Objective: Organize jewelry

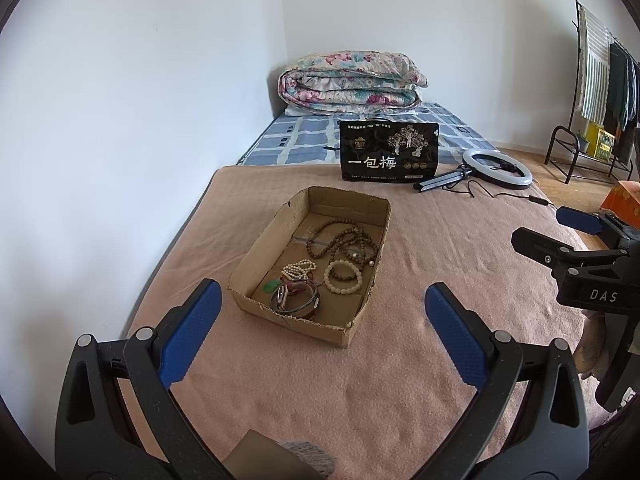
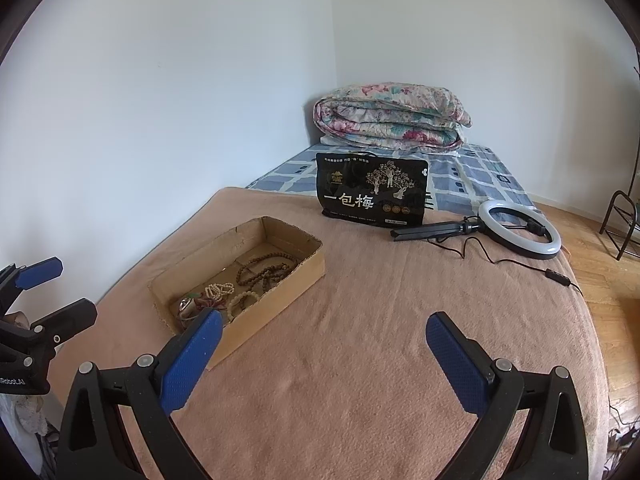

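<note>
A shallow cardboard box (image 1: 256,248) lies on the pink blanket (image 1: 440,264). It holds a long brown bead necklace (image 1: 344,240), a cream bead bracelet (image 1: 343,276), a small white bead string (image 1: 299,269), a green pendant (image 1: 271,286) and a dark watch and bangle (image 1: 294,300). My left gripper (image 1: 324,304) is open and empty, just in front of the box. My right gripper (image 2: 324,336) is open and empty, to the right of the box (image 2: 280,280); it also shows at the right edge of the left wrist view (image 1: 556,228). The left gripper shows at the left edge of the right wrist view (image 2: 60,288).
A black snack bag (image 1: 389,151) stands behind the box. A ring light on a folded tripod (image 1: 496,169) with its cable lies at the back right. A folded floral quilt (image 1: 348,84) sits on the blue checked mattress. A clothes rack (image 1: 600,92) stands on the wooden floor.
</note>
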Tool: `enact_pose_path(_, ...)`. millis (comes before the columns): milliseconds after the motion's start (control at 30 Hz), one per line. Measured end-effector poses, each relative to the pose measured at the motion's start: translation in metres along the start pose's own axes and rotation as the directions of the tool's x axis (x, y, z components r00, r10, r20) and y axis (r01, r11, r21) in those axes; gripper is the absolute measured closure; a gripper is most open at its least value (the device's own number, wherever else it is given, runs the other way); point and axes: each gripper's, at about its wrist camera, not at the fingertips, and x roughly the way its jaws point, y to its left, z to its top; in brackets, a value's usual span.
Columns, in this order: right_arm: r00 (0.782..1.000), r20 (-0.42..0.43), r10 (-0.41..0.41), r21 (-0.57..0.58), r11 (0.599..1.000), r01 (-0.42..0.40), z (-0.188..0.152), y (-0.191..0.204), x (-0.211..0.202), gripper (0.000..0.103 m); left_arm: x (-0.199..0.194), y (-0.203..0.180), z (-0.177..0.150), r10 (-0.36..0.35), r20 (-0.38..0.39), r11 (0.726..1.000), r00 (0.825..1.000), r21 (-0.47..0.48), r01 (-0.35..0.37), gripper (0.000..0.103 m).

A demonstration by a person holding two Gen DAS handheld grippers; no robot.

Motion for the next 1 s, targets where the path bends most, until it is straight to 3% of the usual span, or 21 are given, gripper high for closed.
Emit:
enact_pose_path(767,1.000,-0.004,-0.001,-0.017,1.000,0.001,-0.0032,0.0033,0.0014,0.000,0.0010,-0.0010,-0.0013,-0.005,-0.004,1.000,1.000,-0.007,0.005,0.000)
enact_pose_path(1000,1.000,-0.008,0.000,-0.014,1.000,0.000,-0.0047,0.0037,0.0019,0.000,-0.0075,-0.0081,-0.0001,0.009,0.027,1.000,1.000,-0.007,-0.009,0.000)
